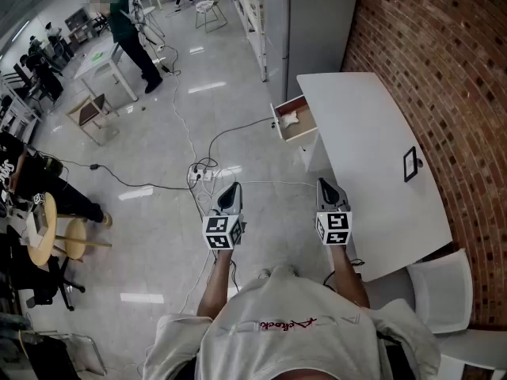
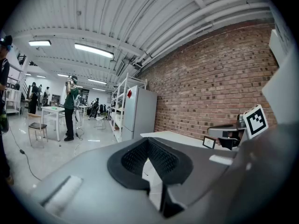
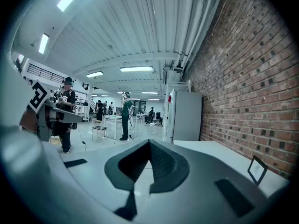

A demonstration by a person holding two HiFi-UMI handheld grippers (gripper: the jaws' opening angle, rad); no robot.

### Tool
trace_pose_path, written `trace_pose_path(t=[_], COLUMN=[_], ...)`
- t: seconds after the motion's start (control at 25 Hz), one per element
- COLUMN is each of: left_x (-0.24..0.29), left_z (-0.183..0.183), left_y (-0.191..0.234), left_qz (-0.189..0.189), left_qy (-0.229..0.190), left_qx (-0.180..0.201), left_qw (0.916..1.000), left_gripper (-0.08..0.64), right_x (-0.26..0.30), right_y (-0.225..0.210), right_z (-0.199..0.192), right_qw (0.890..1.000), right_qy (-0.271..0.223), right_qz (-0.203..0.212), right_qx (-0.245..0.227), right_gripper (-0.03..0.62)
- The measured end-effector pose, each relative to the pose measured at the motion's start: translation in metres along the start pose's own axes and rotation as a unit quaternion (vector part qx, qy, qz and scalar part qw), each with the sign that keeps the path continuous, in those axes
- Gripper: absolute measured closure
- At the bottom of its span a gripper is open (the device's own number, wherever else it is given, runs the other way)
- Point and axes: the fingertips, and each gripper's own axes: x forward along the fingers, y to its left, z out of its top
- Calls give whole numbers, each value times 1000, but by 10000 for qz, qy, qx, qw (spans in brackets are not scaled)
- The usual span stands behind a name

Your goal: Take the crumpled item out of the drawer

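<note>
A white table point(image 1: 372, 157) stands against the brick wall, and its wooden drawer point(image 1: 302, 131) is pulled open toward the floor. Inside lies a crumpled white item point(image 1: 290, 118). I hold both grippers level over the floor, well short of the drawer. My left gripper point(image 1: 230, 188) is shut with nothing in it; in its own view the jaws point(image 2: 148, 141) meet at the tip. To its right, closer to the table's near corner, my right gripper point(image 1: 325, 184) is also shut and empty, as its own view point(image 3: 149, 143) shows. Neither gripper view shows the drawer.
A small black frame point(image 1: 411, 164) stands on the table. A white chair point(image 1: 444, 287) sits at the near right. Cables and a power strip point(image 1: 204, 172) lie on the floor ahead. A tall grey cabinet point(image 1: 313, 22) stands beyond the table. People and small tables point(image 1: 103, 66) are far left.
</note>
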Motion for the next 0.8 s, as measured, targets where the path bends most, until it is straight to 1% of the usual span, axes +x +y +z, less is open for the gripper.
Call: trace_pose_path(t=[0.4,0.64,0.8], left_x=[-1,0,1], left_z=[2,2,2], left_y=[6,12,20], left_qz=[-124,-224,-304], left_qy=[-24,-6,-15], left_qx=[15,7,-9], left_qw=[9999,9997,9995], left_gripper=[551,551,551], right_x=[3,7,11], right_y=[12,21,28], right_z=[8,8,8], right_qw=[9999,10000,9999], right_qy=[-124,-67,-32], right_qz=[-26,-60,-156], right_qx=[12,-37,-14], right_gripper=[580,580,580])
